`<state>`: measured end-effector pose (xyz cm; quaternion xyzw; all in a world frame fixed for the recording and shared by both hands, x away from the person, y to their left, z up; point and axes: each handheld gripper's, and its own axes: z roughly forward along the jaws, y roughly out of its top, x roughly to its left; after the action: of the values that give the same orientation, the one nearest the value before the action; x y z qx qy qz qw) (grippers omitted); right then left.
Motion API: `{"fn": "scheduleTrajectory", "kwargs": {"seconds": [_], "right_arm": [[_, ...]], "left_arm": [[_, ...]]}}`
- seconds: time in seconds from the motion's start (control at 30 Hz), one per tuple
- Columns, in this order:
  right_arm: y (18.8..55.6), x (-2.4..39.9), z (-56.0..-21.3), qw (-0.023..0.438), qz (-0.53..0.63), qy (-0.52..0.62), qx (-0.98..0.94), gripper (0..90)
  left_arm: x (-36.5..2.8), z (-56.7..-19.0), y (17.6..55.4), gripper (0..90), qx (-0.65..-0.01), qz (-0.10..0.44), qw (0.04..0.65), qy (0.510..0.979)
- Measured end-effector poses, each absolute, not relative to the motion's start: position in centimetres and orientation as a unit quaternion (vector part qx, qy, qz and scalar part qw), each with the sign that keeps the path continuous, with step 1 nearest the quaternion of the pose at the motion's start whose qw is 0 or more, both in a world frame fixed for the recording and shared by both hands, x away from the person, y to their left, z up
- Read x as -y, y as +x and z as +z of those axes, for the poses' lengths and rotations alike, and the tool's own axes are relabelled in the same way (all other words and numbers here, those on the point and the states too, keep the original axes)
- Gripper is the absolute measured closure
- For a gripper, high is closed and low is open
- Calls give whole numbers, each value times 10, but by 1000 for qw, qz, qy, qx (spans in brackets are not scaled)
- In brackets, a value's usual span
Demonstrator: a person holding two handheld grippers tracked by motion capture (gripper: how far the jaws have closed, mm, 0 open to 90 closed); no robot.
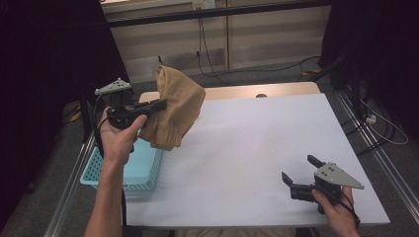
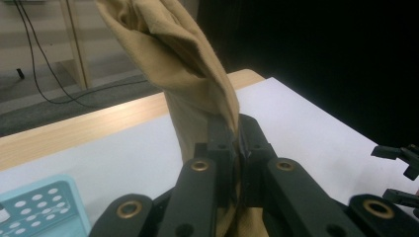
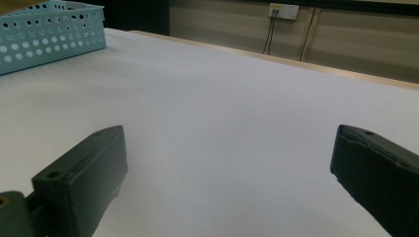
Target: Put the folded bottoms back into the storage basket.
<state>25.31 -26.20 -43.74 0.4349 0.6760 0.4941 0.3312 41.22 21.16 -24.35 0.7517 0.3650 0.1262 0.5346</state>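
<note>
- Left gripper [image 1: 160,104]: held in the person's left hand [image 1: 118,138] above the table's left edge, its jaws clamped tight on a fold of cloth; in the left gripper view [image 2: 237,143] the fabric is pinched between both black jaws.
- Tan cloth [image 1: 175,106]: lifted clear of the table, hanging bunched from the left gripper, one part standing up above the jaws, the rest drooping below; its lower end hangs over the basket's far right corner. Close up [image 2: 183,64], soft and creased.
- Light blue basket [image 1: 108,173]: perforated plastic, at the table's left edge, below the left hand.
- Right gripper [image 1: 300,174]: low over the table near its front right corner, jaws spread wide, nothing between them; the right gripper view [image 3: 227,168] shows bare white surface between the jaws.
- Table [image 1: 257,148]: white top, wooden strip along the far edge.
</note>
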Motion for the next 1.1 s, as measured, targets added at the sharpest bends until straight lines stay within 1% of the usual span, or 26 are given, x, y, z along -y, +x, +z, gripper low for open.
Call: {"fn": "scheduleTrajectory", "kwargs": {"seconds": [0.17,0.3,0.47,1.1], "right_arm": [[254,262,-438,331,495,434,-676,8],[256,259,-438,329,495,430,-680,8],[257,259,-438,327,496,428,-680,7],[261,254,-438,323,497,424,-685,7]], "left_arm": [[-222,-242,410,865,-373,127,537,746],[-229,-240,407,865,-384,142,533,741],[-237,-240,405,865,-391,146,528,739],[-278,-233,393,865,-417,156,546,709]]}}
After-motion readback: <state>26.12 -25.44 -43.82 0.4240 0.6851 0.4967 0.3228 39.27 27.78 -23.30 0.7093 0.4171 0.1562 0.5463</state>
